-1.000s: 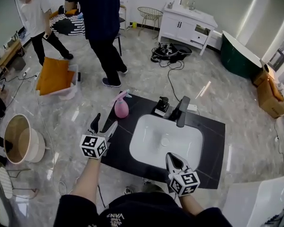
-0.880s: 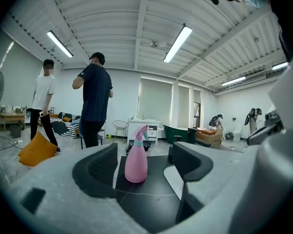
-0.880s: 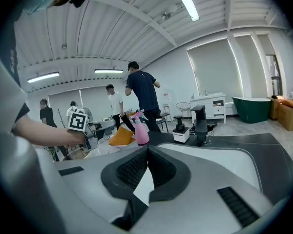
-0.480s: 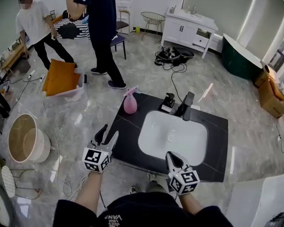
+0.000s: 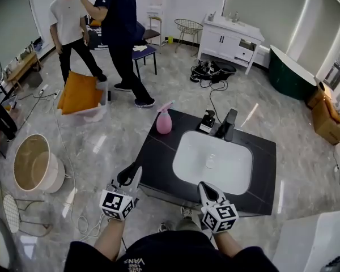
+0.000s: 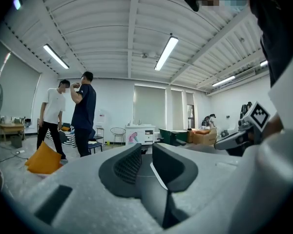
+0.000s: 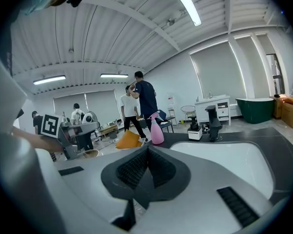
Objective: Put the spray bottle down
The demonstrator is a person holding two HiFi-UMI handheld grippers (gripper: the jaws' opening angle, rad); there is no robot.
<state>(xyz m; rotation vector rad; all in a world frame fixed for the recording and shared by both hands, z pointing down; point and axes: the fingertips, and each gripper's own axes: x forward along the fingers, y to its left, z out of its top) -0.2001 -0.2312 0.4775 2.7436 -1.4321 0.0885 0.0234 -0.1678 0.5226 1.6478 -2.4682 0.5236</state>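
Evidently done: spray bottle (image 5: 164,119) stands on tabletop (image 5: 158,152) well ahead of left hand-held gripper (image 5: 130,177), jaws narrow, closing on nothing; right hand-held gripper (image 5: 207,192) pinched together, empty; next, only rest.

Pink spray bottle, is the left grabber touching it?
Apart. The head view shows the pink spray bottle standing at the black countertop's far corner, and the left gripper off its near edge, jaws closing on nothing.
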